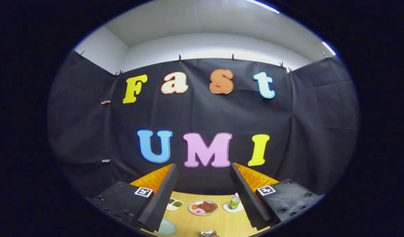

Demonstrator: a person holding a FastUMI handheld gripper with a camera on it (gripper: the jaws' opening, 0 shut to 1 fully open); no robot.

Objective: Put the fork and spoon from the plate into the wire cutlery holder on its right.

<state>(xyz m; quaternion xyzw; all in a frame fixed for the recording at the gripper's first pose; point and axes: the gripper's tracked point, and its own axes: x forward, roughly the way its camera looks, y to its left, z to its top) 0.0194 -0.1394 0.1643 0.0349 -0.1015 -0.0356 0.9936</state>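
Looking out along the claw, the view takes in a wooden table that runs up to a black cloth wall, with white wall and ceiling above the cloth. The table's far edge meets the cloth just behind the dishes, so little room lies beyond them; the nearer boards between the two fingers are bare and open.

Straight ahead at twelve o'clock, between the fingers and beyond their tips, sits a round plate carrying reddish and pink food. At about eleven o'clock from it, just beside the left finger, is a small sauce dish with dark and green portions. At one o'clock, close against the right finger, a small green-labelled bottle stands upright on a white coaster.

Nearer in, at seven o'clock, a pale blue-green plate pokes out from under the left finger. At six o'clock a small shiny metal thing peeks up, too cut off to identify. Fork, spoon and wire holder cannot be made out.

The claw is spread wide, fingers well apart, gripping and touching nothing.
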